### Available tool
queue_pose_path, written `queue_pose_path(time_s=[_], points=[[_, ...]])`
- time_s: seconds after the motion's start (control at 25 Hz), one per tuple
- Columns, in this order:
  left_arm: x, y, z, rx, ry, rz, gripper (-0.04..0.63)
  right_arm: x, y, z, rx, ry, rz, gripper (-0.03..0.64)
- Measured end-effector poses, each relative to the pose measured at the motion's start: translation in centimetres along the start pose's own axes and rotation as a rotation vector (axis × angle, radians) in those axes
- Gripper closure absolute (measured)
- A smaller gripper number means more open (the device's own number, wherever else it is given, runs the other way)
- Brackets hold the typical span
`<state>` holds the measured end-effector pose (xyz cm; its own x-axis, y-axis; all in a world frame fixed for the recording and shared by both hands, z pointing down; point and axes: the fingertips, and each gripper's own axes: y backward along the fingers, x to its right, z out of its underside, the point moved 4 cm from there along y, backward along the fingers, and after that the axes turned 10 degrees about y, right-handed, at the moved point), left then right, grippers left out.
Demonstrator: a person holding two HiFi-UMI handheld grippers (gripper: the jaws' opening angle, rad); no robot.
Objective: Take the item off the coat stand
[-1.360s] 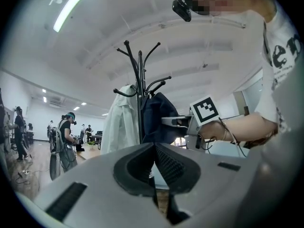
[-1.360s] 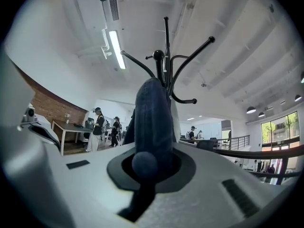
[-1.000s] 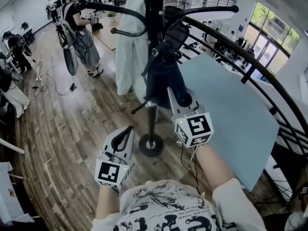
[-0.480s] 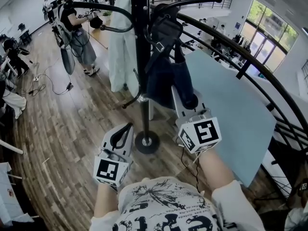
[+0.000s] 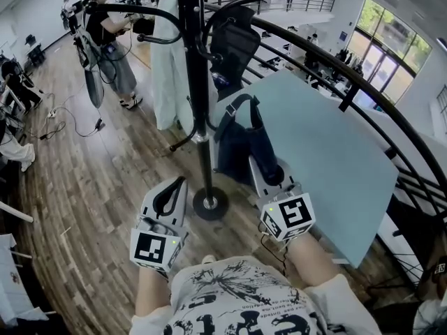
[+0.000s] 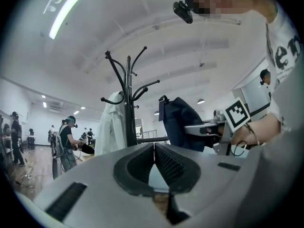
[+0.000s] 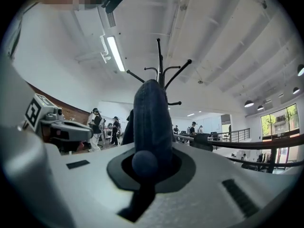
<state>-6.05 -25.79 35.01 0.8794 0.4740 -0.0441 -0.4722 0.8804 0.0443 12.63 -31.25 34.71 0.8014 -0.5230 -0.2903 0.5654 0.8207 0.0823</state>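
Observation:
The black coat stand (image 5: 195, 82) rises in front of me, its base (image 5: 209, 204) on the wood floor. My right gripper (image 5: 268, 167) is shut on the lower part of a navy bag (image 5: 241, 145). The bag's strap loop (image 5: 237, 105) shows clear of the hooks, right of the pole. In the right gripper view the navy bag (image 7: 152, 118) fills the shut jaws of the right gripper (image 7: 146, 161). My left gripper (image 5: 177, 185) is shut and empty, left of the base. The left gripper view shows the left gripper (image 6: 154, 147) with pads together, and the bag (image 6: 179, 122) beside the stand (image 6: 127, 103).
A white coat (image 5: 165, 68) and a black item (image 5: 230, 40) hang on the stand. A pale blue panel (image 5: 328, 166) and a curved black railing (image 5: 363, 96) lie to the right. People (image 5: 105, 40) stand at the back left, with cables on the floor.
The navy bag has come down and away from the stand's hooks, towards me, with the right gripper shut on it. The left gripper shifted slightly.

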Motion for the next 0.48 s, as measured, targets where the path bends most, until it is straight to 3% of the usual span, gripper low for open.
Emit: queue_pose_path(time_s=[0.24, 0.48], points=[[0.4, 0.9, 0.1, 0.002, 0.01, -0.018, 0.591, -1.2, 2.5, 2.8, -0.048, -0.023, -0.015, 0.614], [0.0, 0.6, -0.5, 0.004, 0.01, -0.032, 0.591, -1.0, 2.7, 2.9, -0.069, -0.017, -0.019, 0.614]])
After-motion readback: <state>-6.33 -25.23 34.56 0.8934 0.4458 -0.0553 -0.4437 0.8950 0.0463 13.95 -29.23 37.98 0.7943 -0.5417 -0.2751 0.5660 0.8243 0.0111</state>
